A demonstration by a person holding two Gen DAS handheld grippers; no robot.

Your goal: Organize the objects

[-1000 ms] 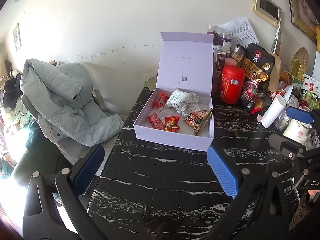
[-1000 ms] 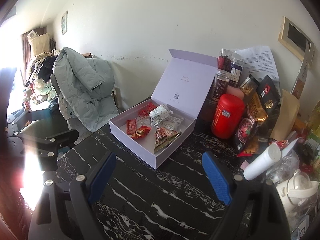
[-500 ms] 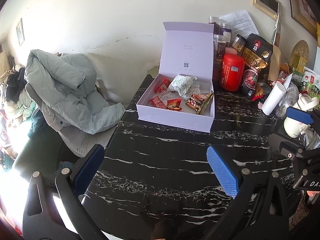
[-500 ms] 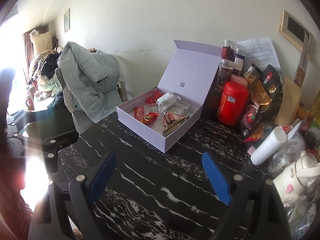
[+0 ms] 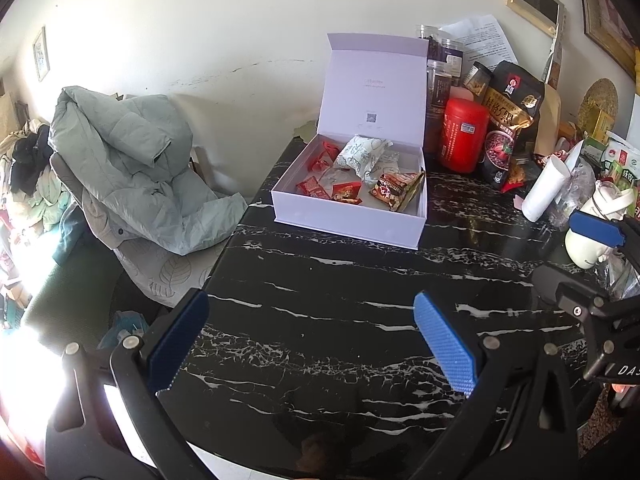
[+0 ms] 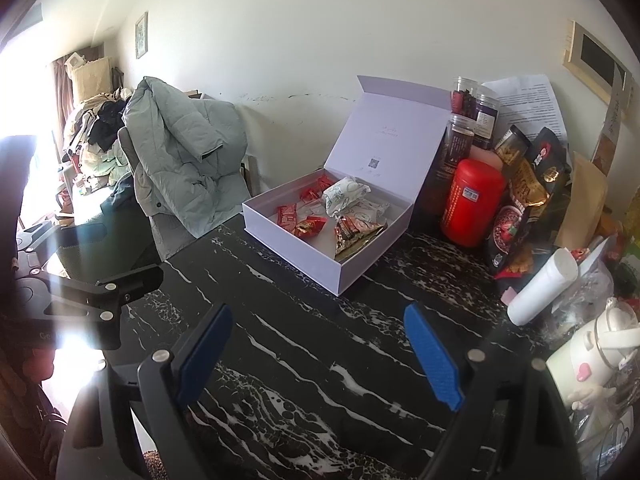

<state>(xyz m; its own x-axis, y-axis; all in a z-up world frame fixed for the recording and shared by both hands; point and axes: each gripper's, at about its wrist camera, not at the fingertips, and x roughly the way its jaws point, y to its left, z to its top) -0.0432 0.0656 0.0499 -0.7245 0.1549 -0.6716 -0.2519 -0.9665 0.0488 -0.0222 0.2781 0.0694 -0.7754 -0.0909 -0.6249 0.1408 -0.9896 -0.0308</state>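
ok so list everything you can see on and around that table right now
gift box: one, pale lilac, lid open, on the black marble table
snack packets: several, red, brown and white, inside the box
canister: one, red, right of the box
jars: at least three, clear with dark contents, behind the canister
oat bag: one, black and gold, right of the canister
paper roll: one, white, lying at the table's right
teapot: one, white, near right edge
padded jacket: one, grey-green, on a chair left of the table
left gripper: blue fingers open, empty
right gripper: blue fingers open, empty
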